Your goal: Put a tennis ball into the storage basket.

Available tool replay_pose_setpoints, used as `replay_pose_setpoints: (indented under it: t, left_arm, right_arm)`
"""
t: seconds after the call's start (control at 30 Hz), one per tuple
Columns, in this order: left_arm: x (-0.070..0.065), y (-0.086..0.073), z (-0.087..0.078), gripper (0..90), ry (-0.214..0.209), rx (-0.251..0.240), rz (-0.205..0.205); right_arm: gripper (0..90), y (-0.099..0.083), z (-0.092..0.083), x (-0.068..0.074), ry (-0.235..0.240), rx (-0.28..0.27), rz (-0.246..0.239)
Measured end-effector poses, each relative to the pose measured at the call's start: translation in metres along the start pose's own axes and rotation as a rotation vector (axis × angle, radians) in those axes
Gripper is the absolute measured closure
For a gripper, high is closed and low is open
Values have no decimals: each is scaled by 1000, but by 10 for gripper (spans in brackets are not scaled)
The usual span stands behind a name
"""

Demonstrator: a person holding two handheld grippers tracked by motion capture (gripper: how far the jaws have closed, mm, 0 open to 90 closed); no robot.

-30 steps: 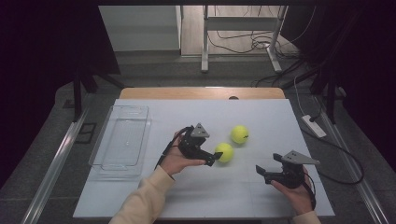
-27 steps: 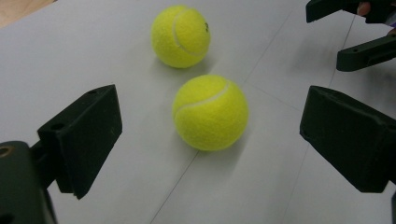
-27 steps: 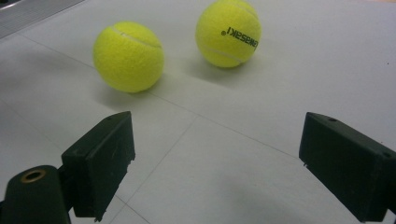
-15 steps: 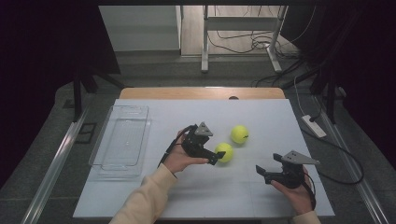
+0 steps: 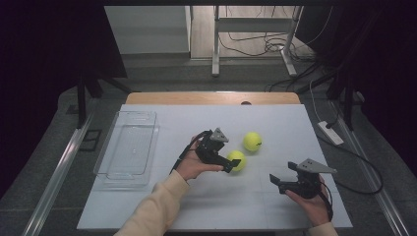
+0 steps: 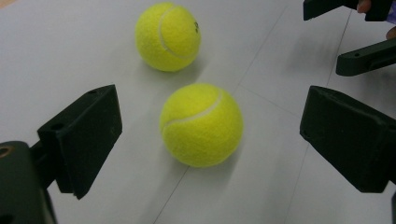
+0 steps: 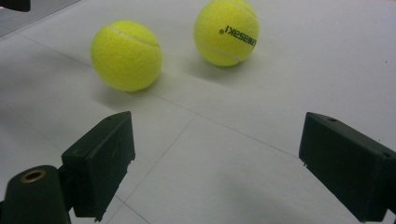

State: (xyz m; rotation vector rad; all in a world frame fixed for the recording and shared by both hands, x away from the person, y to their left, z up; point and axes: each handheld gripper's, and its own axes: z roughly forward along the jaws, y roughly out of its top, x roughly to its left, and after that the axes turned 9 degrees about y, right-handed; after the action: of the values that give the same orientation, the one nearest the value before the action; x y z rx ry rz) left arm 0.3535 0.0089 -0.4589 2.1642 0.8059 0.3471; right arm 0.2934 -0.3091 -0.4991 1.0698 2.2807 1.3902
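— Where was the left gripper point(image 5: 231, 162) at that moment?

— Near the middle of the table point(image 5: 162, 206), its jaws spread wide on either side of the nearer tennis ball point(image 5: 236, 160). In the left gripper view that ball point(image 6: 201, 124) sat on the table between the two jaws, with a gap on each side, so nothing was clamped.

— And the second tennis ball point(image 5: 252, 141)?

— Just beyond the first, toward the table's far edge and a little to the right, close to it but apart. It carried black lettering in the right gripper view point(image 7: 226, 32).

— What about the right gripper point(image 5: 276, 181)?

— Held low near the table's front right corner, jaws parted and empty, pointed toward both balls and well short of them.

— Anything else on the table?

— A clear plastic tray point(image 5: 105, 164) along the left edge, well apart from the balls.
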Motion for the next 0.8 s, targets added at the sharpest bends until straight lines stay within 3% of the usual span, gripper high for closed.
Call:
replay_pose_setpoints:
  t: [0.8]
  left_arm:
    - [1, 2, 28, 64, -5, 74, -3]
  right_arm:
    - [107, -1, 0, -1, -3, 6, -1]
